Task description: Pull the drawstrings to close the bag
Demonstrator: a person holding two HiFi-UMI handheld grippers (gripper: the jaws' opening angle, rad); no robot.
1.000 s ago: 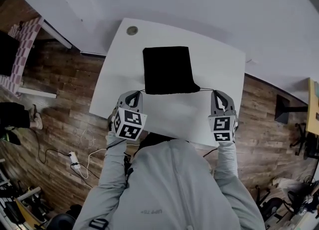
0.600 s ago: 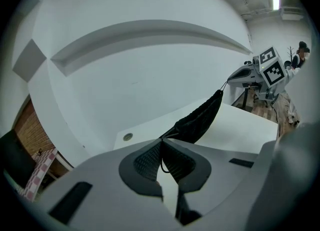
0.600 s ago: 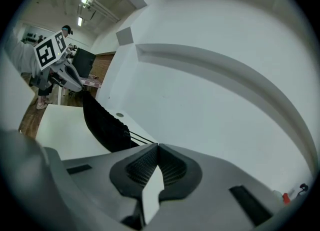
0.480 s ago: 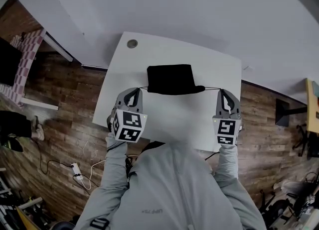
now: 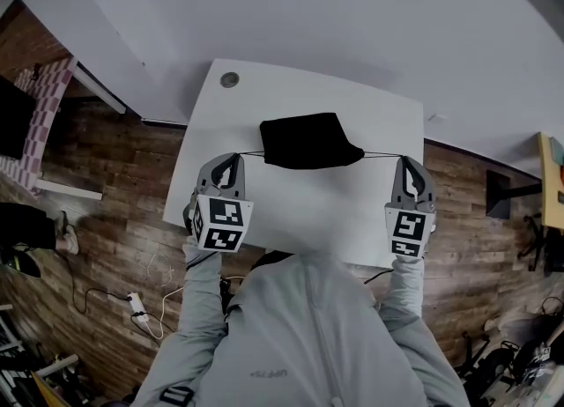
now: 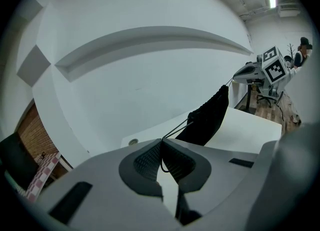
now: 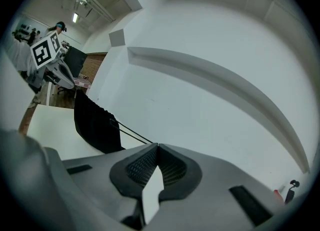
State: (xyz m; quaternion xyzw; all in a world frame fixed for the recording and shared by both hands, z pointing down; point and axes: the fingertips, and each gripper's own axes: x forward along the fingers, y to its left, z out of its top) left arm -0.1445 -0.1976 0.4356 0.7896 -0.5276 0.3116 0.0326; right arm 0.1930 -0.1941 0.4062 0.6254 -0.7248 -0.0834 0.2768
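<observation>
A black drawstring bag (image 5: pixel 308 141) hangs stretched between my two grippers above the white table (image 5: pixel 291 207), its near edge gathered. Thin black drawstrings run taut from each side of the bag's mouth. My left gripper (image 5: pixel 234 157) is shut on the left drawstring (image 5: pixel 250 153); in the left gripper view the cord (image 6: pixel 176 127) enters the closed tips (image 6: pixel 161 140) and the bag (image 6: pixel 207 117) hangs beyond. My right gripper (image 5: pixel 406 159) is shut on the right drawstring (image 5: pixel 379 154); the right gripper view shows two cords (image 7: pixel 132 134) leading from the bag (image 7: pixel 95 125) to the tips (image 7: pixel 157 146).
A round grommet hole (image 5: pixel 229 79) sits at the table's far left corner. Wooden floor surrounds the table, with a power strip and cables (image 5: pixel 137 304) at lower left. A white wall runs behind the table. The person's grey sleeves fill the bottom of the head view.
Both grippers have moved apart, left going left and right going right. The strings have drawn tighter and the bag's visible shape has shortened and bunched at its mouth.
</observation>
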